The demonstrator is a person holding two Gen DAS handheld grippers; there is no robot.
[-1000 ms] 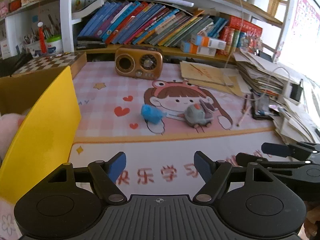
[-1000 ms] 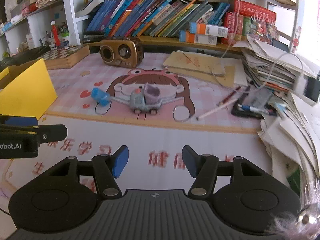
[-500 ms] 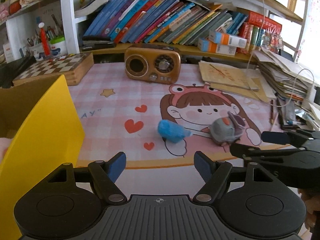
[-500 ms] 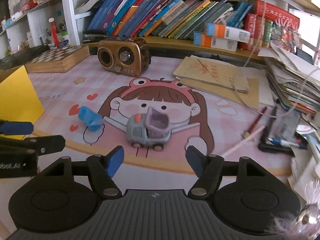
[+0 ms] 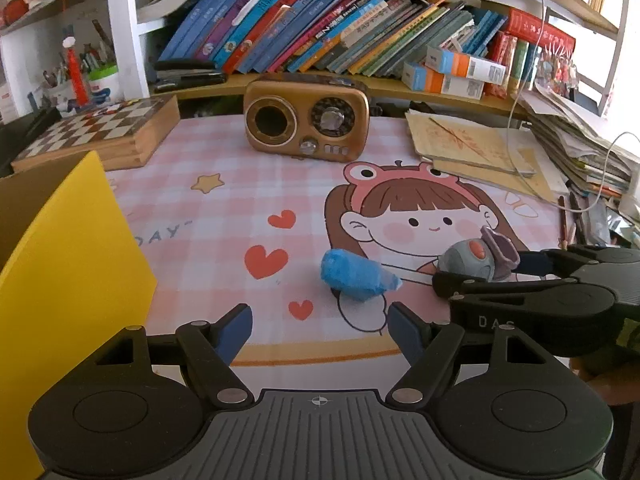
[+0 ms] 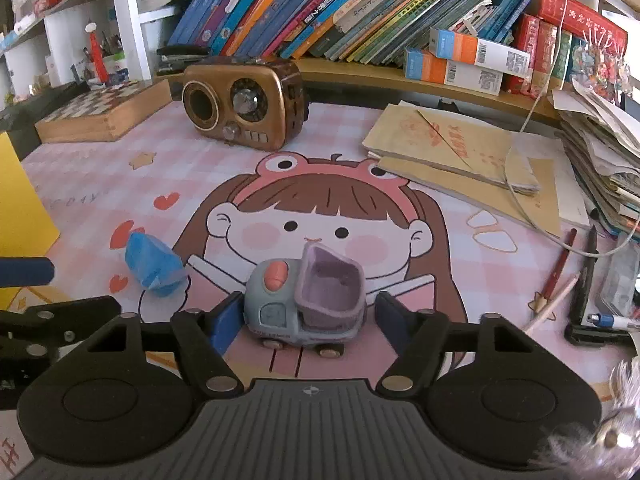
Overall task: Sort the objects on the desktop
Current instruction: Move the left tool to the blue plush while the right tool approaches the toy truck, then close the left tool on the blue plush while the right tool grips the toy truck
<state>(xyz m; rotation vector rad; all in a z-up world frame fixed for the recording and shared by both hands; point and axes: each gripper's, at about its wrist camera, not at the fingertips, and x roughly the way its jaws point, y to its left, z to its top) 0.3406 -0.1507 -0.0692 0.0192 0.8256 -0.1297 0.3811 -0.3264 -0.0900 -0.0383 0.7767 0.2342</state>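
A grey toy truck with a purple bucket stands on the pink desk mat, between the open fingers of my right gripper, apart from both pads. It also shows in the left wrist view, with the right gripper around it. A crumpled blue wrapper lies on the mat just beyond my left gripper, which is open and empty. The wrapper also shows in the right wrist view. A yellow box flap stands at the left.
A brown retro radio stands at the back of the mat. A chessboard box lies back left. Paper pads, piled papers, pens and a cable lie at the right. Books fill the shelf behind.
Both grippers moved forward over the mat. The right gripper's open fingers now flank the toy truck. The left gripper came close to the blue wrapper.
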